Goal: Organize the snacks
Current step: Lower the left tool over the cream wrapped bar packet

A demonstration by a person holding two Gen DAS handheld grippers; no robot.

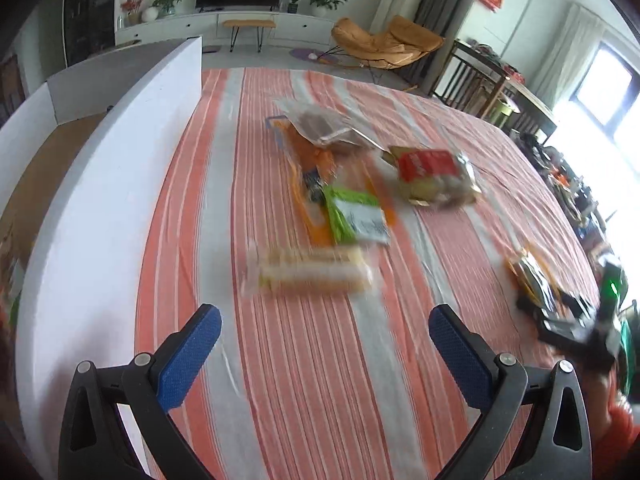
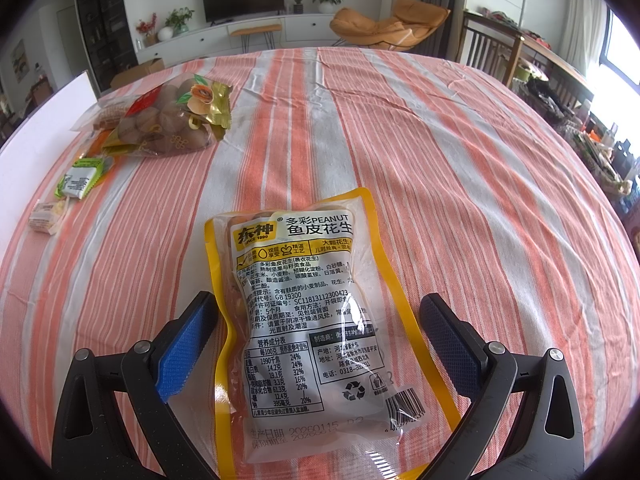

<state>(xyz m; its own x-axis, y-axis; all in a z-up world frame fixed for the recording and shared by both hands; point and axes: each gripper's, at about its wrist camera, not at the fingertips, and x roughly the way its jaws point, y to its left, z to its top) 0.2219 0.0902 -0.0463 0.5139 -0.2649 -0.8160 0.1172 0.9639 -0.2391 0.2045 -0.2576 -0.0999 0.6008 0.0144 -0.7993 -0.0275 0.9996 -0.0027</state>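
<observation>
A: Orange-and-white striped cloth [image 2: 400, 152] covers the desk. Right tongs [image 2: 318, 336] apart, a pad either side of the yellow-edged peanut bag [image 2: 316, 320], lying flat, not gripped.

B: Left tongs [image 1: 324, 346] also apart, holding nothing. Blurred cracker pack [image 1: 308, 270] at 12 o'clock just ahead; green packet [image 1: 356, 216] beyond it.

A: Red-label nut bag [image 1: 434, 176] at 1 o'clock, clear bag of brown pieces [image 1: 324, 126] farther back. White box [image 1: 104, 200] along 9 o'clock.
</observation>
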